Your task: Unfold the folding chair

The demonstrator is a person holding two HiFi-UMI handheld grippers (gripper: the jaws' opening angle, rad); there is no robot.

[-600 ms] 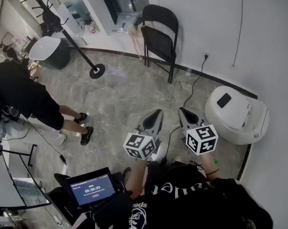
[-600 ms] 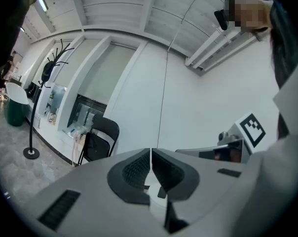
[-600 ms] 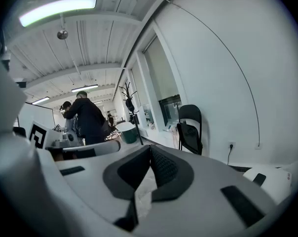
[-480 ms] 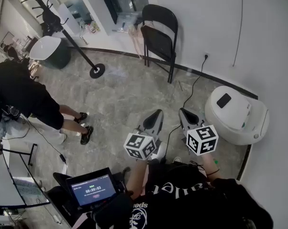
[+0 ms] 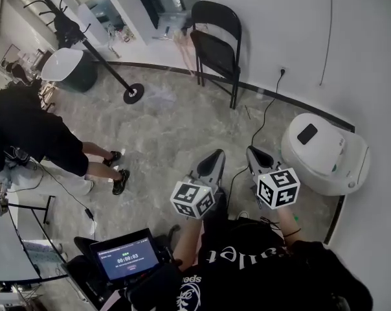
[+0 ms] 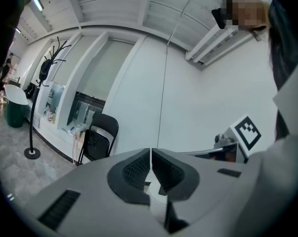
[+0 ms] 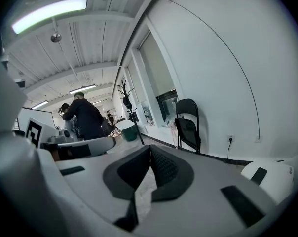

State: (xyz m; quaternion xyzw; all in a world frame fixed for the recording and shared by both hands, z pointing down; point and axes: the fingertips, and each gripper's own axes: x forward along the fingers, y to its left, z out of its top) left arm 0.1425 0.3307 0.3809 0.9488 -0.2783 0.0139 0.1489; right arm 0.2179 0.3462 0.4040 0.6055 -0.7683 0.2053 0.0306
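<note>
- You are holding the left hand-held gripper (image 5: pixel 215 154) clenched. In its own view the two ribbed pads are pressing flat together with nothing between them (image 6: pixel 150 154).
- You are carrying the right hand-held gripper (image 5: pixel 251 151) clenched as well, and it is also empty (image 7: pixel 149 154).
- Both are hovering side by side in front of your chest, close to each other and touching nothing. They are angling slightly toward one another and dipping a little toward the floor (image 5: pixel 163 135).
- The folding chair (image 5: pixel 216 41) is standing well apart from both of them, across a stretch of bare floor and against the white wall (image 5: pixel 292 24).
- In the head view it is lying almost straight ahead of the left hand-held gripper and a little to the left of the right one.
- Because the two are toeing in, the chair is showing left of the jaws in the left gripper view (image 6: pixel 98 142) and right of them in the right gripper view (image 7: pixel 187 125). Your lines of aim are passing it on either side.
- Its long axis is running upright, backrest at the top, and the seat looks to be hanging steeply against the frame, so I am judging it not yet opened.
- Neither hand is clearly nearer; I am judging the left as slightly better lined up.
- The approach looks clear, with a black cable (image 5: pixel 263 118) trailing along the floor on the right of that path.
- Off the path, a white rounded appliance (image 5: pixel 322 154) is sitting to your right, and a bystander (image 5: pixel 33 131) and a coat stand (image 5: pixel 85 41) are standing to your left.
</note>
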